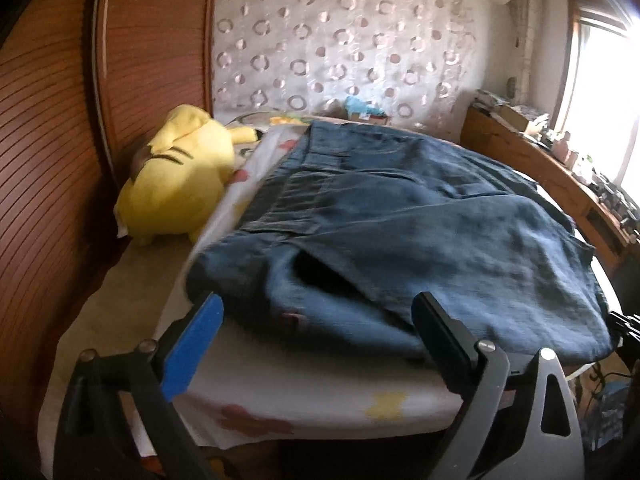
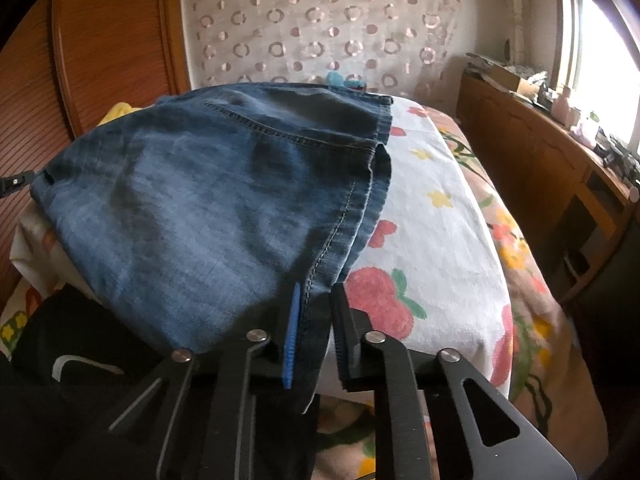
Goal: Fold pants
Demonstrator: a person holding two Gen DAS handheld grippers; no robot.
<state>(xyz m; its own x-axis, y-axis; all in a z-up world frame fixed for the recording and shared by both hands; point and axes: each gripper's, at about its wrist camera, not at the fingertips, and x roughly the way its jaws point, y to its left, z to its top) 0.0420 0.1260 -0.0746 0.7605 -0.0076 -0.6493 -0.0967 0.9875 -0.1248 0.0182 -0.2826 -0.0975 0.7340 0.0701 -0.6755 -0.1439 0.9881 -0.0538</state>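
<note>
Blue denim pants point(image 1: 400, 232) lie doubled over on a floral bedsheet point(image 1: 304, 400), waistband toward the wall. My left gripper point(image 1: 318, 320) is open at the near left end of the pants. Its blue-padded finger point(image 1: 196, 344) and black finger point(image 1: 440, 336) stand wide on either side of the rounded fold, and the pads are off the cloth. In the right wrist view the pants point(image 2: 192, 208) fill the left half. My right gripper point(image 2: 318, 316) is shut on the stitched side seam at their near right corner, and a strip of denim hangs down between the pads.
A yellow plush toy point(image 1: 180, 176) lies left of the pants against a wooden slatted wardrobe point(image 1: 48, 128). Along the right runs a cluttered wooden desk point(image 2: 552, 152) under a bright window point(image 2: 600, 52). A black garment point(image 2: 68, 344) sits at the bed's near left. Bare sheet point(image 2: 432, 216) lies right of the pants.
</note>
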